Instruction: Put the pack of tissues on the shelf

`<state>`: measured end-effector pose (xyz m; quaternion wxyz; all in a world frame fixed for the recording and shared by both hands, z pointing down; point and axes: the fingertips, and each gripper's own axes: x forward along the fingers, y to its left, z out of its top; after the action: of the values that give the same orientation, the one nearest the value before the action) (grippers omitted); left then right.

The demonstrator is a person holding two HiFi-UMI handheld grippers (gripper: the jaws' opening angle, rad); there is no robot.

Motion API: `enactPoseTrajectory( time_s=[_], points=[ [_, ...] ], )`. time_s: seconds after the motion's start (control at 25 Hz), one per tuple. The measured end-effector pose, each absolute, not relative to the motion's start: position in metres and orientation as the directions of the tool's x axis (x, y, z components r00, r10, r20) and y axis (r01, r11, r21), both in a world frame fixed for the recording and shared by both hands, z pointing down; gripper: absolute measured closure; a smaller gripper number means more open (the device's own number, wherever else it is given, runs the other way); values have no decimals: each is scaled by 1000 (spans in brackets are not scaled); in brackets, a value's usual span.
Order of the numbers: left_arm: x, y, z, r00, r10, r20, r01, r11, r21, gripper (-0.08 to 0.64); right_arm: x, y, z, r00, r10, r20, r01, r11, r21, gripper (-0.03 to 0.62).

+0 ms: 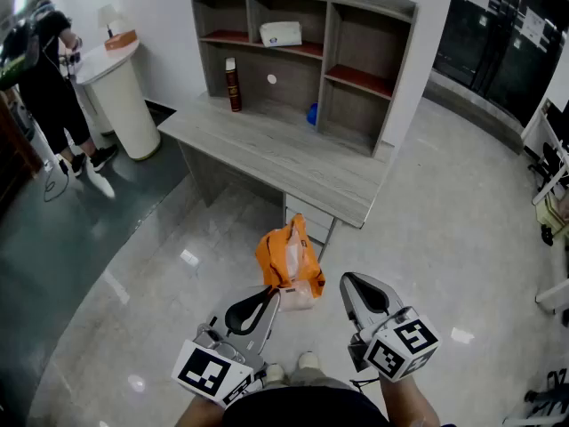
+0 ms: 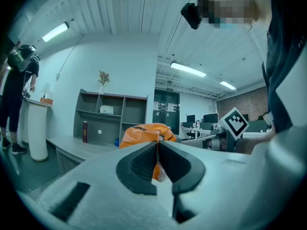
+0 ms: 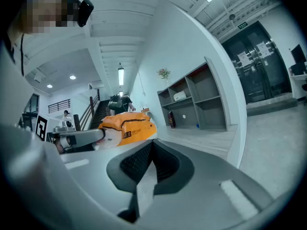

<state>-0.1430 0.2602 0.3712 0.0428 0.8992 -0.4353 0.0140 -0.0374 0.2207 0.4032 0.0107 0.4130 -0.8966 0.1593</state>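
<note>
Pack of tissues (image 1: 290,261) short of desk edge (image 1: 267,176), open floor (image 1: 418,238) between

One tissue pack (image 1: 289,261), one bottle (image 1: 233,84), one white box (image 1: 281,34)

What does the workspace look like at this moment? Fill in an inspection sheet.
Surface: grey desk with a shelf unit on its back edge.
Job's things: orange pack of tissues held in the air in front of the desk, not yet on the shelf.
Clutter: white box in an upper compartment; dark bottle upright and a blue object on the desk under the shelves.
Grippers: left gripper shut on the pack's wrapper; right gripper shut, empty.
Cables: nothing seen at the desk.
Surroundings: person standing by a white round stand at left; dark glass doors at right.
</note>
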Motion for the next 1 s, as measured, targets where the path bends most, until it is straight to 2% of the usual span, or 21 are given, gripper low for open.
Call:
enactPoseTrajectory(
  time_s=[0.32,1.0],
  points=[
    [-132,255,371,617,-784,76,-787,-614,61,555,-30,215,397,-673,-731,116,-721,613,-323,592],
    [-84,221,368,584,-807,92,-811,-584,24,555,13,178,398,-698,-704,130,-700,635,-327,593]
  ],
)
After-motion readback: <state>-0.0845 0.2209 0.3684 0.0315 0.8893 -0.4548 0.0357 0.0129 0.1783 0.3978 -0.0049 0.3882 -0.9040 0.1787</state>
